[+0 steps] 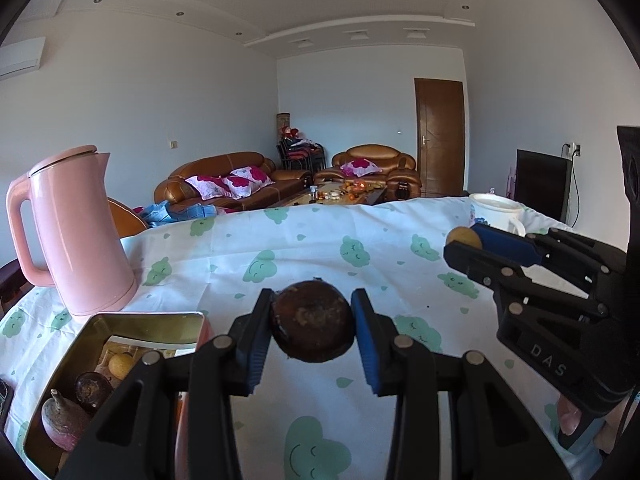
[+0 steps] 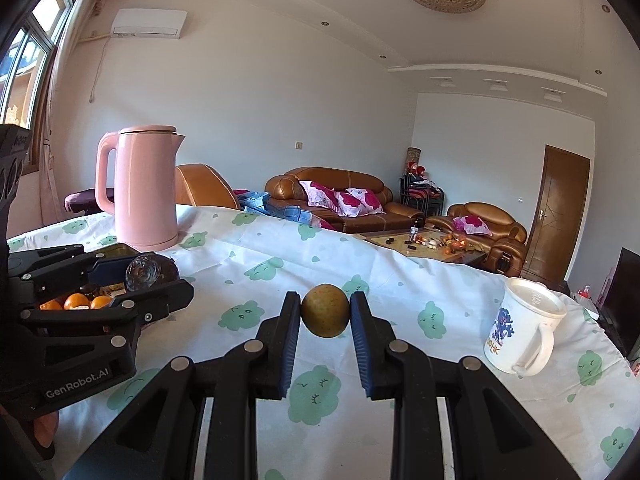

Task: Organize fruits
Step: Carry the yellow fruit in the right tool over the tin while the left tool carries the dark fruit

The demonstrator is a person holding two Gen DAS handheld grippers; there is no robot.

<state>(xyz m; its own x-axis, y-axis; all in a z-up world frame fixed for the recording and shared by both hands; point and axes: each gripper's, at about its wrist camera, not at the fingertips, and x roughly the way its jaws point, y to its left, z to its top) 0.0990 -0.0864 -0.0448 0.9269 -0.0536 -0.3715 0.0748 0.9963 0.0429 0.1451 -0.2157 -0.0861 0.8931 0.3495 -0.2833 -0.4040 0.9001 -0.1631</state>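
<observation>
The left gripper (image 1: 312, 326) is clamping a dark brown round fruit (image 1: 313, 321) between its blue pads, jaws closed against both sides of it; the fruit is hanging above the cloud-print tablecloth (image 1: 280, 248), not touching it. To the left of these jaws and a little lower, a gold tin (image 1: 140, 322) is sitting open, holding a yellowish fruit (image 1: 120, 365), another dark fruit (image 1: 93, 390) and a reddish root (image 1: 64, 424); its near right edge is lying just beside the left finger. Behind the tin a pink kettle (image 1: 76, 232) is standing upright. Ahead of the jaws the cloth is running bare to the table's far edge.

The right gripper (image 2: 325, 312) is pinching a yellow-green round fruit (image 2: 325, 310), jaws closed on it, lifted off the cloth; bare cloth is stretching ahead to the far edge. To the right of these jaws a white mug (image 2: 522, 326) is standing near the table's right edge, well apart from the fingers. To the left, the other gripper and its dark fruit are hovering over the tin, where oranges (image 2: 76, 301) are showing.
</observation>
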